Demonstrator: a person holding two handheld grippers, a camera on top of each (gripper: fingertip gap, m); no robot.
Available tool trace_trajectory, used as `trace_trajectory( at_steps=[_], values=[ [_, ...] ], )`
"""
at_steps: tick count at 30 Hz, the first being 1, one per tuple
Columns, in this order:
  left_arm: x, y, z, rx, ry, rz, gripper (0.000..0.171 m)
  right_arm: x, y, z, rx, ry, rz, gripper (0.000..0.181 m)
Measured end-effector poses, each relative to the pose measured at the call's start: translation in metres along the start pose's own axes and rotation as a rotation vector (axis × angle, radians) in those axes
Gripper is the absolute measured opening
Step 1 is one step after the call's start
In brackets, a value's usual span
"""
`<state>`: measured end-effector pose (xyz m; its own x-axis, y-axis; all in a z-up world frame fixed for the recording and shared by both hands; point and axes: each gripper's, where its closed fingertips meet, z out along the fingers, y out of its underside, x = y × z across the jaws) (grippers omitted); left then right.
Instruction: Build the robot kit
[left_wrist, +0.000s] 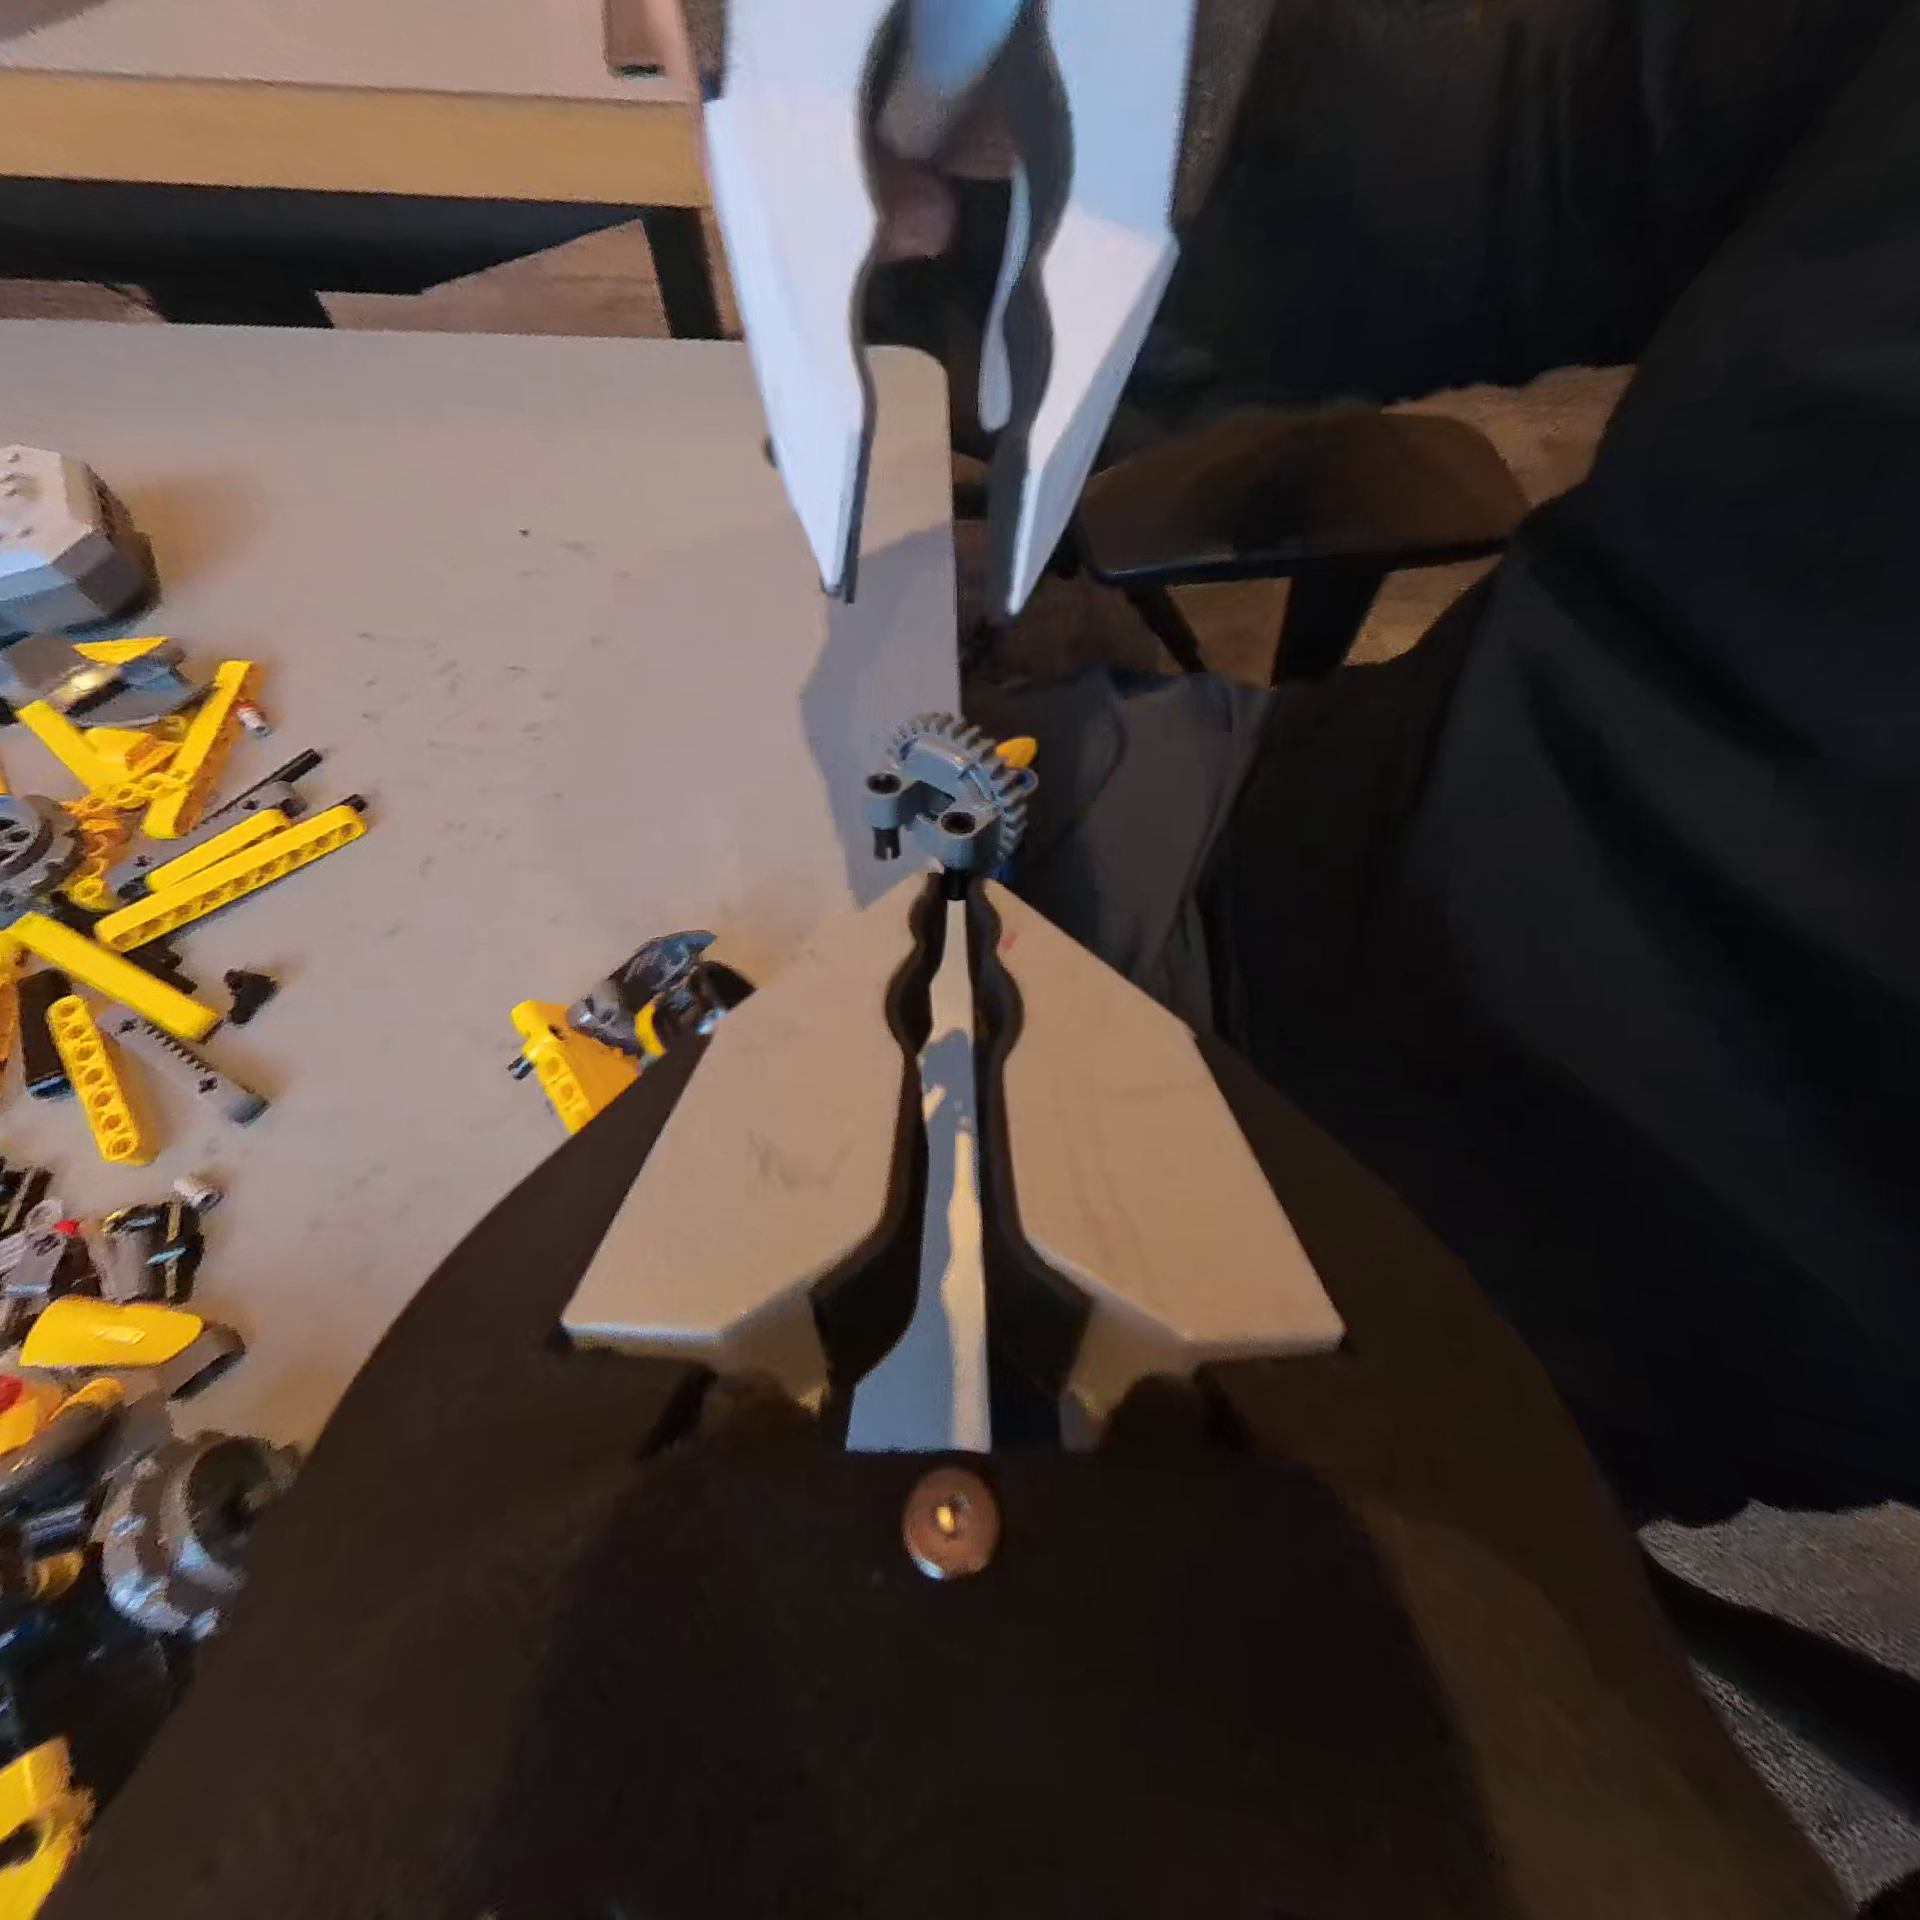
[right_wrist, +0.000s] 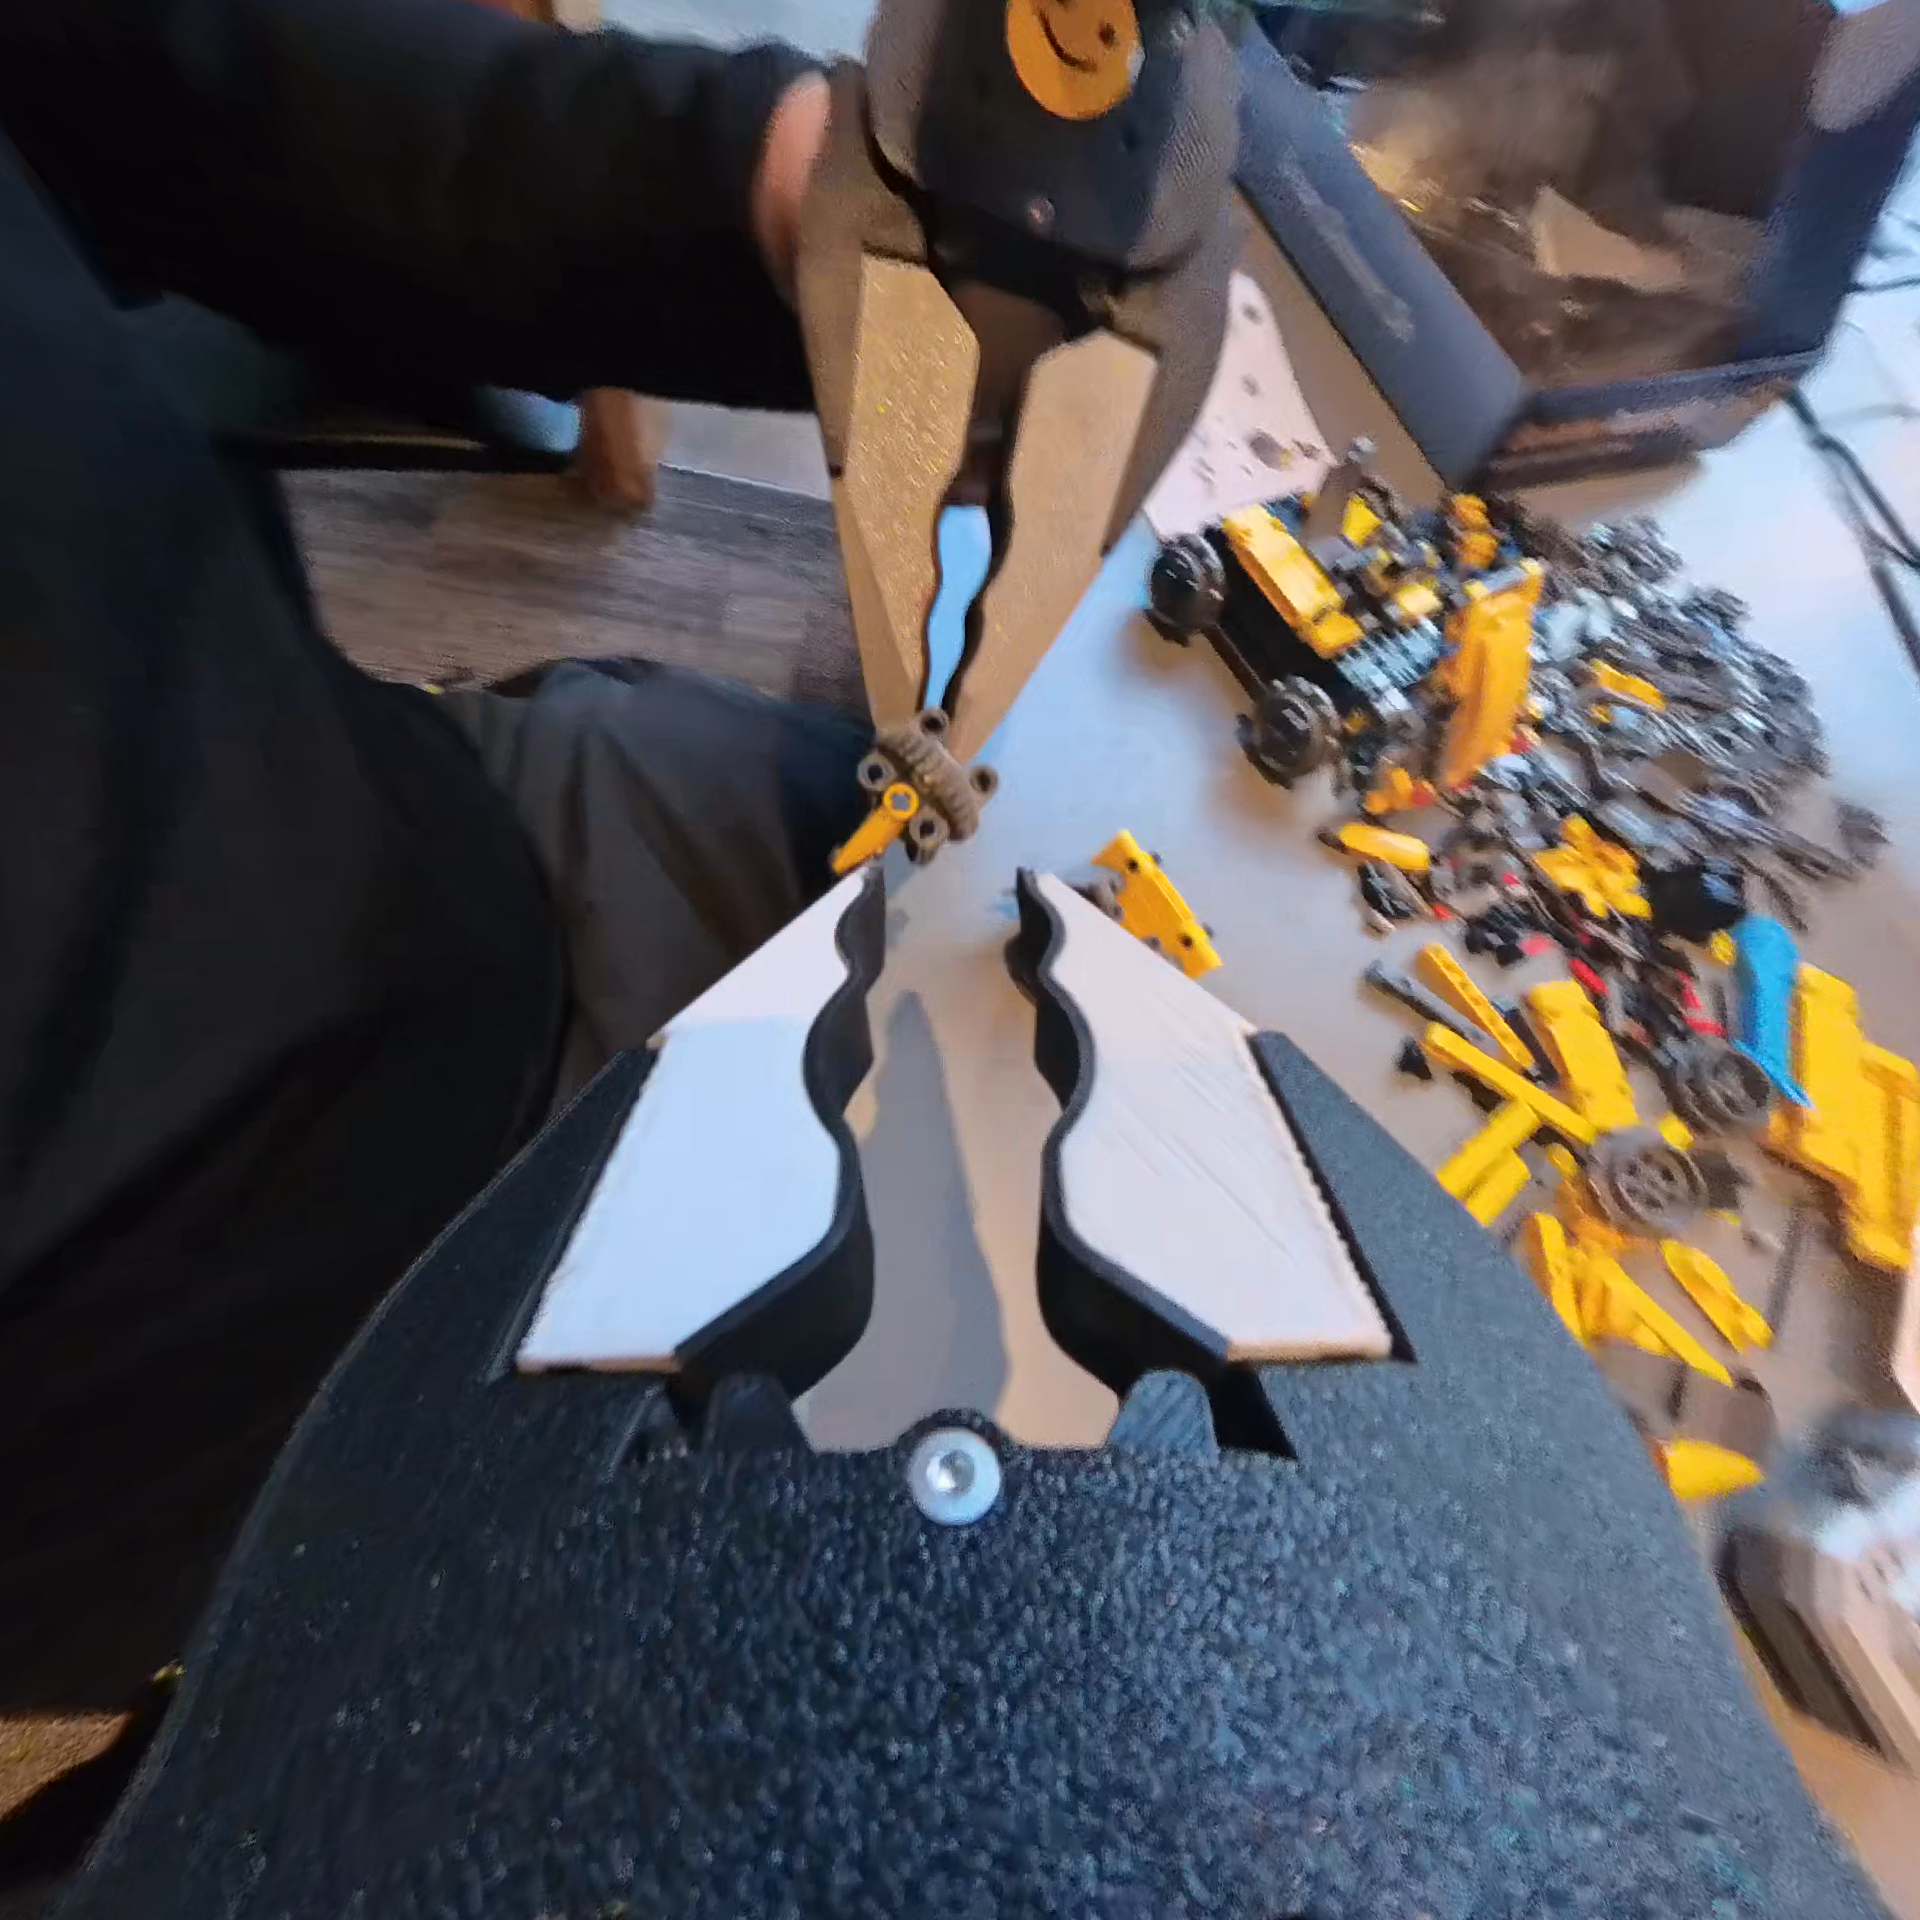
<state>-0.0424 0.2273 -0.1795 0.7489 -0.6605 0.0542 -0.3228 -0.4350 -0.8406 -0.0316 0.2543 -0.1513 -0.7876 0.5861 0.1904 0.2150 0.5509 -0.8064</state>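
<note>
Only right wrist view shows gear assembly's (right_wrist: 925, 784) yellow pin (right_wrist: 871, 833).

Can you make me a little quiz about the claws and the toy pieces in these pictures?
1. True or false: the left gripper is pinching a grey gear piece.
2. Is the right gripper open or shut?
3. Where do the loose yellow pieces lie: A) on the table, B) on the chair, C) on the floor?

Key: 1 true. 2 open. 3 A.
</note>
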Motion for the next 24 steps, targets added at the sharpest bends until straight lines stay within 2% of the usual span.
trace_trajectory(
  at_steps=[4, 12, 14, 16, 24],
  values=[
    [0.015, -0.004, 0.003, 0.031, 0.087, 0.011, 0.002, -0.018, -0.019, 0.008, 0.071, -0.189, -0.041, 0.027],
    [0.028, -0.005, 0.002, 0.068, 0.187, 0.032, 0.002, -0.036, -0.016, 0.009, -0.019, -0.344, -0.19, 0.039],
    [0.025, -0.004, 0.003, 0.078, 0.185, 0.018, 0.002, -0.041, -0.016, 0.009, -0.024, -0.386, -0.181, 0.057],
    [0.025, -0.004, 0.002, 0.09, 0.205, 0.013, 0.002, -0.035, -0.015, 0.016, -0.044, -0.36, -0.151, 0.064],
    [0.023, -0.003, -0.004, 0.169, 0.264, 0.01, 0.002, -0.034, -0.008, 0.033, 0.012, -0.354, -0.189, 0.046]
  ],
)
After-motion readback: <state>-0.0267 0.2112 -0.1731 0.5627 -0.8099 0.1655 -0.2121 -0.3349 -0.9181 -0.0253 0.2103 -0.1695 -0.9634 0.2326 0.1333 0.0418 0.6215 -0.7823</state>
